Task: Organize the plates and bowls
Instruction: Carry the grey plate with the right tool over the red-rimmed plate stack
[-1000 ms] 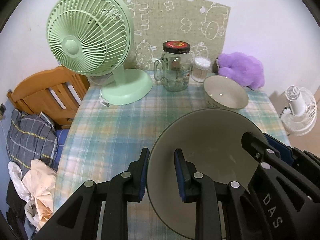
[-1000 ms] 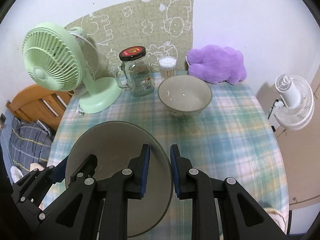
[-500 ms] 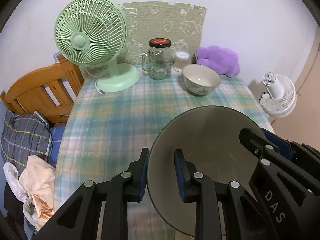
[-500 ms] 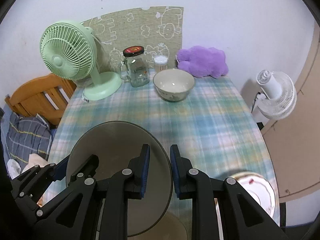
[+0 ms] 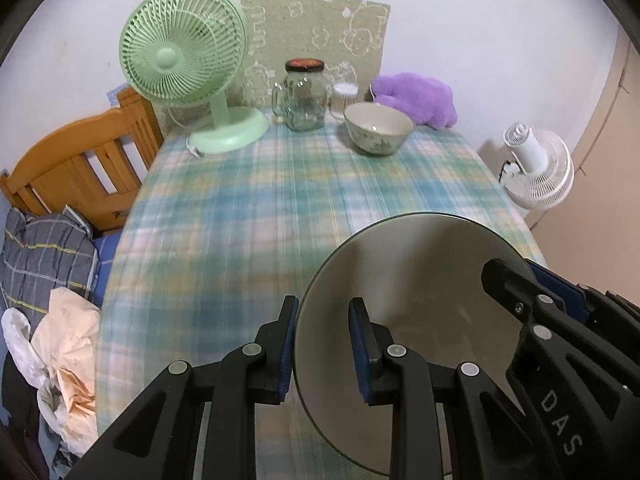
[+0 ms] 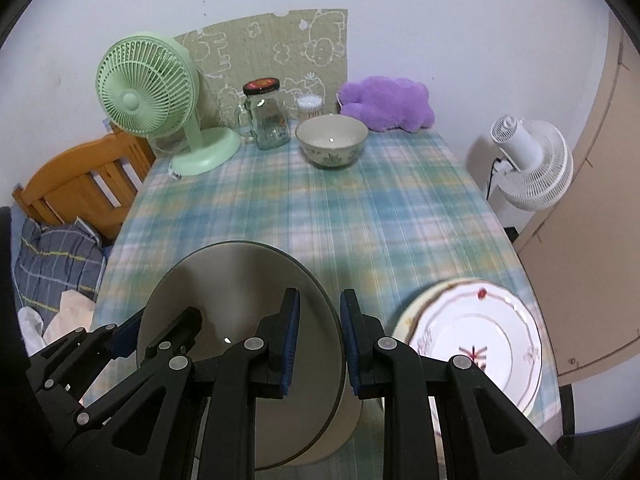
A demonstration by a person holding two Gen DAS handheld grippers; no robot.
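Observation:
I hold a large grey bowl [image 5: 420,312] above the near end of the plaid table [image 5: 260,208], one gripper on each side. My left gripper [image 5: 323,344] is shut on its left rim, one pad inside and one outside. On the opposite rim my right gripper [image 6: 319,340] is shut the same way. The right gripper [image 5: 532,292] shows in the left wrist view, and the left gripper [image 6: 132,328] in the right wrist view. A cream floral bowl [image 6: 332,140] stands at the far end. Close by on the right, a white patterned plate [image 6: 472,344] lies on the table.
Along the far edge stand a green fan [image 5: 184,64], a lidded glass jar [image 5: 304,96], a small tub of cotton swabs [image 6: 310,108] and a purple plush [image 6: 388,104]. A white fan [image 6: 528,160] is off the right edge. Wooden furniture [image 5: 80,164] and bedding lie to the left.
Both grippers, still shut on the grey bowl, have drawn back from the far end. The fan, jar and floral bowl look smaller, and the white plate has come into view.

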